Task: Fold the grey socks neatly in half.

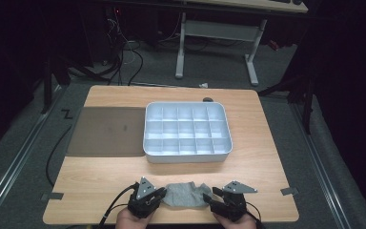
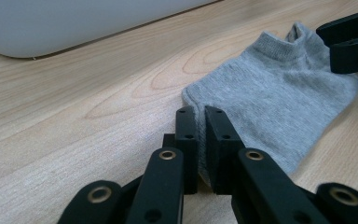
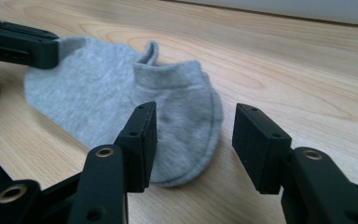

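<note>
With your left hand-held gripper (image 2: 201, 116) pinched on the toe edge of the grey sock (image 1: 186, 195) lying flat at the tabletop's (image 1: 267, 162) near edge, close your wide-open right hand-held gripper (image 3: 193, 122) squarely on the cuff.

My view of a dim lab or recording room, wooden table (image 1: 262, 143) on grey carpet, tangled cables (image 1: 124, 52), white desk frame (image 1: 217, 36) behind

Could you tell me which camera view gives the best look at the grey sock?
The right gripper view: the grey sock shows its cuff, pull tab and heel seam close up. The left gripper view shows its toe end pinched between that gripper's jaws. The high view shows it small, lying between both grippers.
</note>
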A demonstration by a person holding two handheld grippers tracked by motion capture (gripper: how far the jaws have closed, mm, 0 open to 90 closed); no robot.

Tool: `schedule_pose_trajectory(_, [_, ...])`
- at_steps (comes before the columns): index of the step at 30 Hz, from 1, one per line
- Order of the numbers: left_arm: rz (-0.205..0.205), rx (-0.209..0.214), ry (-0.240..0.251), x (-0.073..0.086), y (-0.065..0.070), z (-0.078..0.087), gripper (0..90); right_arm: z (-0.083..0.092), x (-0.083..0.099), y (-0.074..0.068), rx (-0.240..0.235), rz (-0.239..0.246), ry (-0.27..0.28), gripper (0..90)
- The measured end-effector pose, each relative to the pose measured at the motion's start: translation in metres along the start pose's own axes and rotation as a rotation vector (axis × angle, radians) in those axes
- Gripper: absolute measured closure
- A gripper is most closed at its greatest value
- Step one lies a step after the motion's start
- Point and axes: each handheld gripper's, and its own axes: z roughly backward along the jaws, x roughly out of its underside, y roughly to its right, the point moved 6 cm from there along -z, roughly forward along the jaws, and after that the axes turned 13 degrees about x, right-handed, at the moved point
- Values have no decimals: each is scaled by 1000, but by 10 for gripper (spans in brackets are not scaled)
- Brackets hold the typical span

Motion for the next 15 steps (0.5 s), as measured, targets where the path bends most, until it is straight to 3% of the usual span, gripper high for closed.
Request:
schedule_pose_trajectory(4, [-1,-3,5,0,0,1,848,3,2,5,-1,-28,-1,517])
schedule_pose_trajectory(15, [-6,-3,8,-1,1,2,848,0,7,3,5,-32,-13,579])
